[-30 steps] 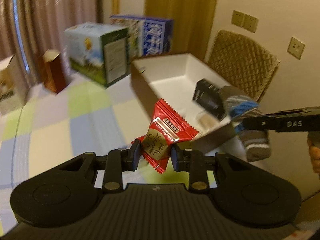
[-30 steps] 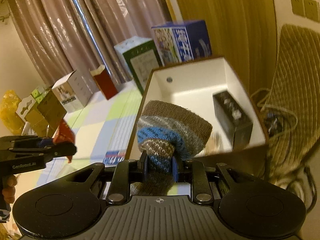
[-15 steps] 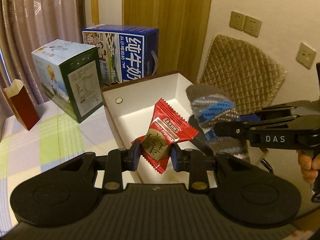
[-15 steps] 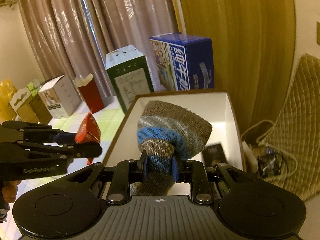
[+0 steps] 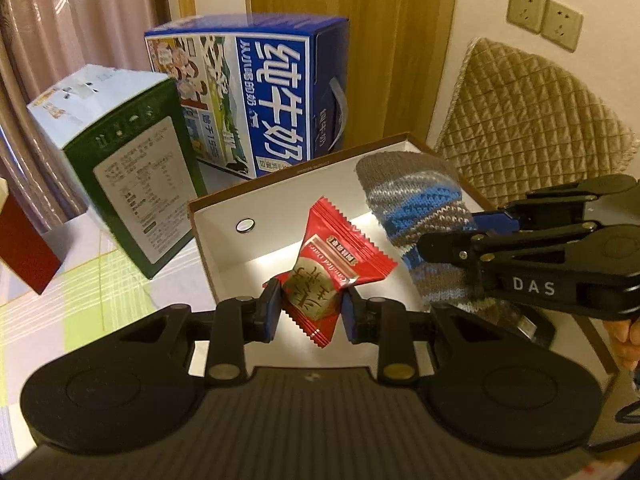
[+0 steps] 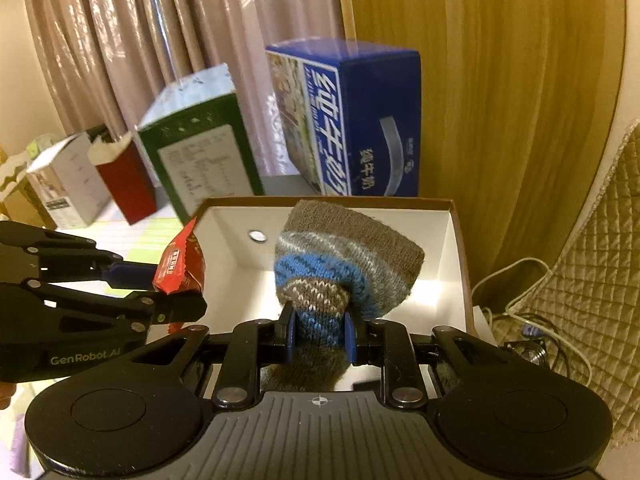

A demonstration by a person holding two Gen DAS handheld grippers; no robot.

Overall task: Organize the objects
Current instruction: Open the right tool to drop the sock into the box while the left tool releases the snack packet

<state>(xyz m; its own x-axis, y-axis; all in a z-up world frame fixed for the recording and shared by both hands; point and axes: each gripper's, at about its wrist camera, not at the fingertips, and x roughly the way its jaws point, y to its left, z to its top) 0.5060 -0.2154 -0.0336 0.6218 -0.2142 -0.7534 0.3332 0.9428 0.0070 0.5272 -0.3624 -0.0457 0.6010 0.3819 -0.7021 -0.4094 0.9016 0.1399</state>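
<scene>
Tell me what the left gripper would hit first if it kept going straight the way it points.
Probably the white inside of the open box: the left gripper, shut on the red candy packet, aims down into it. Depth is unclear; the floor looks likelier than the far wall.

I am working in a lived-in room of a home. Long pleated mauve curtains hang behind a table under a pastel checked tablecloth. A blue cardboard milk carton box and a green-and-white printed carton stand there, a quilted beige chair cushion leans nearby, and cream wall sockets sit above it.
</scene>
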